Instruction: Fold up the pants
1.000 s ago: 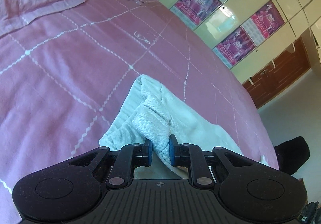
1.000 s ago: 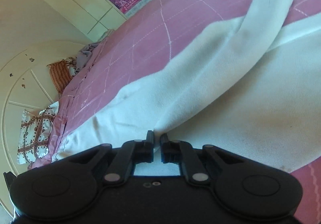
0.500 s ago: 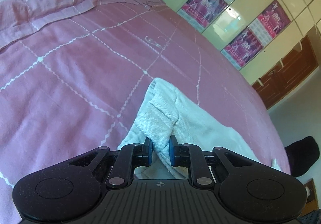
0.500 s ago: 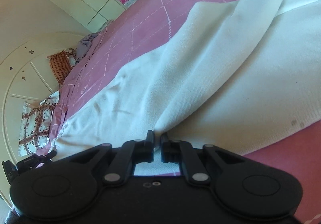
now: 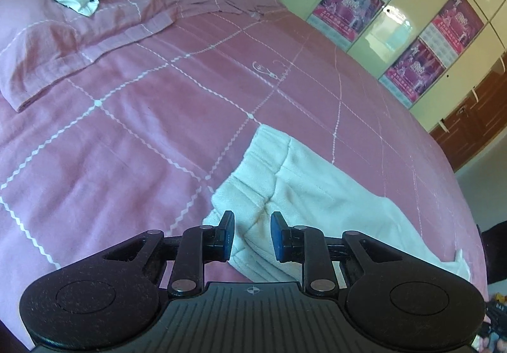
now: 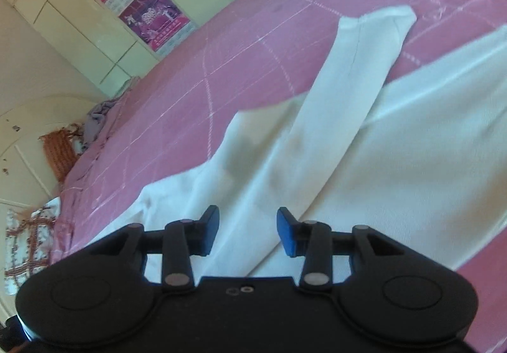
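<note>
Both the left gripper [image 5: 252,234] and right gripper [image 6: 248,234] are hanging wide open, gripping nothing, over soft, limp white pants [image 5: 304,182], best pinched at the thick waistband at 12 o'clock.

Both grippers have let go. The left gripper [image 5: 252,234] was pinching the bunched top of the pants [image 5: 304,185]; now its fingers are apart and the cloth lies flatter on the bed. The right gripper [image 6: 247,231] was pinching a fold too; now it is wide apart, and the leg [image 6: 358,74] lies lower.
</note>
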Available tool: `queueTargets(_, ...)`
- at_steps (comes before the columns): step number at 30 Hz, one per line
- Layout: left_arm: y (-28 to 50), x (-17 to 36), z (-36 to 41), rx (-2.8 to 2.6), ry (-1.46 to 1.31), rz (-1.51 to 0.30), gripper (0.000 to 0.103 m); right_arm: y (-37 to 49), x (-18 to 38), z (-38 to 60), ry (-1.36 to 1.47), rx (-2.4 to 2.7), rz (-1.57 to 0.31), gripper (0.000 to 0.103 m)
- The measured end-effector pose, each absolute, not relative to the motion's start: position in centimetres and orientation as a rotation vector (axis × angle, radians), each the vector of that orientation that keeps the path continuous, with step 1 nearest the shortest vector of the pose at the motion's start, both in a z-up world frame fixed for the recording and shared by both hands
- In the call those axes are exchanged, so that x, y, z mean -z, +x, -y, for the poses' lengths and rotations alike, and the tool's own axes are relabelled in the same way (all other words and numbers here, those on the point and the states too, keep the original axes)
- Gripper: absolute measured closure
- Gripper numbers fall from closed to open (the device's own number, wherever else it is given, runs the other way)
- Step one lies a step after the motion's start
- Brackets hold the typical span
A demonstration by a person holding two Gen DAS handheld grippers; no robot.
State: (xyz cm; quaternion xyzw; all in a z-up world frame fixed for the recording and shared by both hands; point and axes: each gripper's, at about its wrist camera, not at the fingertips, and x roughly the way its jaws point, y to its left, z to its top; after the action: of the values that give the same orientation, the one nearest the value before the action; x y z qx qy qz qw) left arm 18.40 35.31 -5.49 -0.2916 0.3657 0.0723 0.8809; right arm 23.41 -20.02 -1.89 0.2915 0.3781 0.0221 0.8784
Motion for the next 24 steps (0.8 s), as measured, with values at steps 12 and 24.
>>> queueTargets(12, 20.8, 9.2, -34.7, -0.188, -0.568, -0.892, 0.061, 31.6, 2.8, 18.8, 0.247, 0.092, -0.959, 0.100)
queueTargets(24, 20.8, 9.3, -34.7, -0.170, -0.545, -0.891, 0.060, 17.8, 3.7, 25.6, 0.487, 0.095, -0.823, 0.084)
